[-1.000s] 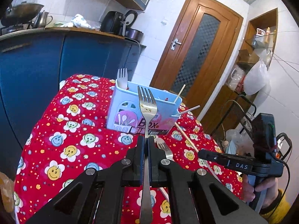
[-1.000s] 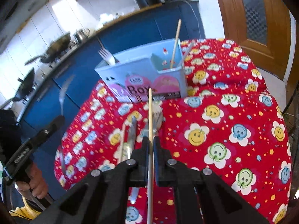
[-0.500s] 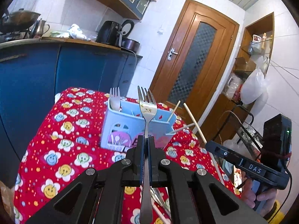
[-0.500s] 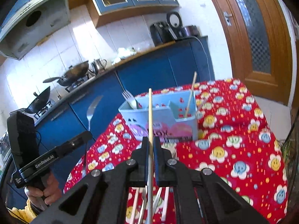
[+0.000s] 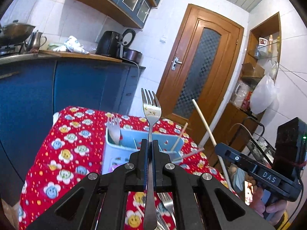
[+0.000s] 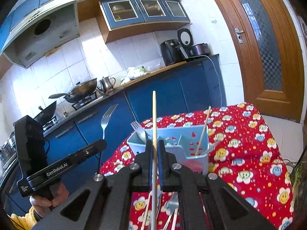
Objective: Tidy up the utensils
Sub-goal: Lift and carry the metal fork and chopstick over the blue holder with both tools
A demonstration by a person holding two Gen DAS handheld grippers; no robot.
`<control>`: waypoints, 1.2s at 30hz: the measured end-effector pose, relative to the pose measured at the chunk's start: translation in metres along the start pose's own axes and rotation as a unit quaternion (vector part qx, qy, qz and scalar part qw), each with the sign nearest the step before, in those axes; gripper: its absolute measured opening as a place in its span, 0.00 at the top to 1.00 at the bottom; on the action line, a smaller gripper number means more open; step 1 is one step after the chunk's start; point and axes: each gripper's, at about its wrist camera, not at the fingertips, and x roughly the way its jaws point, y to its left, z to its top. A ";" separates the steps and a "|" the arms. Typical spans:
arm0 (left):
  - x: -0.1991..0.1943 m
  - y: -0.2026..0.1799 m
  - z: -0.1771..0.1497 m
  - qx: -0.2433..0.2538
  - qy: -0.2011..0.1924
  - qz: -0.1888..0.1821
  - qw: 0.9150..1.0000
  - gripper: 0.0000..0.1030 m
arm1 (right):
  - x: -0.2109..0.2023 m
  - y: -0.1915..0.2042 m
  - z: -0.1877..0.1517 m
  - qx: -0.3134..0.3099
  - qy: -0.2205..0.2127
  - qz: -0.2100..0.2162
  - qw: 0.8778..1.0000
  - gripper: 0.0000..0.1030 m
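Above the red flowered desk, both grippers carry one utensil each toward the blue caddy.

The left gripper is pinched on a fork, tines up; the right gripper is pinched on a pale chopstick. Compared with a second ago, both have lifted off the cloth, so the caddy now sits lower in each view and the loose cutlery lies beneath the grippers. That suggests the pick-up is finished and the carry has begun. The caddy already holds a fork in its left compartment and a chopstick in its right one, so each held piece likely joins its kind.
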 end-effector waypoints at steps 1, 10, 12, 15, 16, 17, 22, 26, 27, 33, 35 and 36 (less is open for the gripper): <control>0.004 0.000 0.003 0.001 -0.003 0.003 1.000 0.97 | 0.001 -0.001 0.002 -0.001 -0.004 0.000 1.000 0.94; 0.031 0.003 0.034 0.009 -0.040 0.019 0.999 0.97 | 0.030 -0.011 0.022 -0.001 -0.033 0.010 0.999 0.94; 0.036 0.001 0.039 0.017 -0.056 0.025 0.998 0.97 | 0.036 -0.013 0.026 -0.002 -0.043 0.010 0.999 0.94; 0.047 -0.001 0.044 0.029 -0.081 0.038 0.996 0.97 | 0.047 -0.016 0.032 -0.004 -0.059 0.012 0.998 0.94; 0.050 0.000 0.044 0.032 -0.089 0.043 0.995 0.97 | 0.050 -0.018 0.033 -0.004 -0.063 0.013 0.998 0.94; 0.053 0.000 0.044 0.034 -0.096 0.046 0.994 0.97 | 0.054 -0.020 0.035 -0.004 -0.067 0.013 0.998 0.94; 0.069 0.003 0.044 0.041 -0.121 0.062 0.990 0.97 | 0.073 -0.030 0.040 -0.001 -0.079 0.014 0.997 0.94; 0.083 0.005 0.044 0.049 -0.139 0.079 0.986 0.97 | 0.090 -0.039 0.041 -0.001 -0.085 0.014 0.996 0.94; 0.087 0.006 0.042 0.050 -0.144 0.084 0.985 0.97 | 0.094 -0.040 0.040 -0.001 -0.085 0.012 0.996 0.94; 0.110 0.002 0.026 0.083 -0.155 0.116 0.978 0.97 | 0.118 -0.055 0.032 0.009 -0.089 0.000 0.996 0.94; 0.117 0.004 0.021 0.084 -0.149 0.119 0.978 0.97 | 0.122 -0.055 0.030 -0.002 -0.094 -0.009 0.995 0.94; 0.120 0.005 0.019 0.081 -0.143 0.119 0.979 0.97 | 0.123 -0.054 0.029 -0.010 -0.097 -0.013 0.995 0.94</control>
